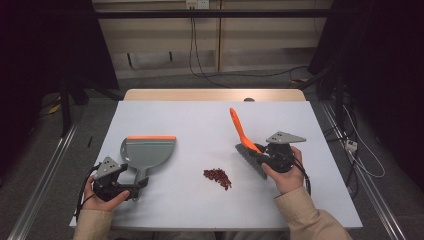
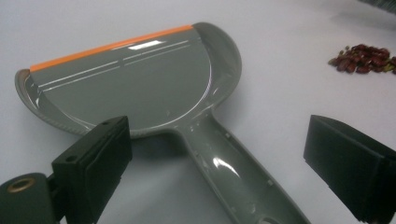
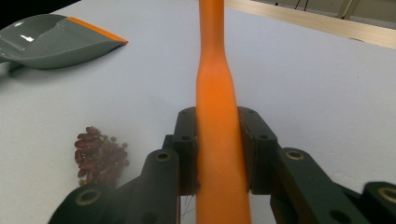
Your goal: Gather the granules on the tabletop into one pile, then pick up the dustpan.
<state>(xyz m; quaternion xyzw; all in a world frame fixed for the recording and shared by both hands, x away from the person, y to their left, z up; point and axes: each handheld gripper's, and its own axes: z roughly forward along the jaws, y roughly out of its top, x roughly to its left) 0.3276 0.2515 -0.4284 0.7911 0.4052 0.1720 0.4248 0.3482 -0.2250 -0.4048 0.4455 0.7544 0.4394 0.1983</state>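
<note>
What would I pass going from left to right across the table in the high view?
Left gripper → grey dustpan → pile of red beans → orange-handled brush → right gripper.

dustpan (image 2: 140,88): grey plastic, glossy and smooth, with bright glints; a matt orange strip along its front lip
brush (image 1: 247,145): smooth orange plastic handle with a soft sheen; dark grey bristles, rough-looking
beans (image 3: 99,156): dark red, slightly shiny skins
table (image 1: 200,120): pale, matt, smooth sheet; bare light wood at the far edge
left hand-held gripper (image 2: 219,163): matt black pads
sleeve (image 1: 310,215): beige cloth
</note>
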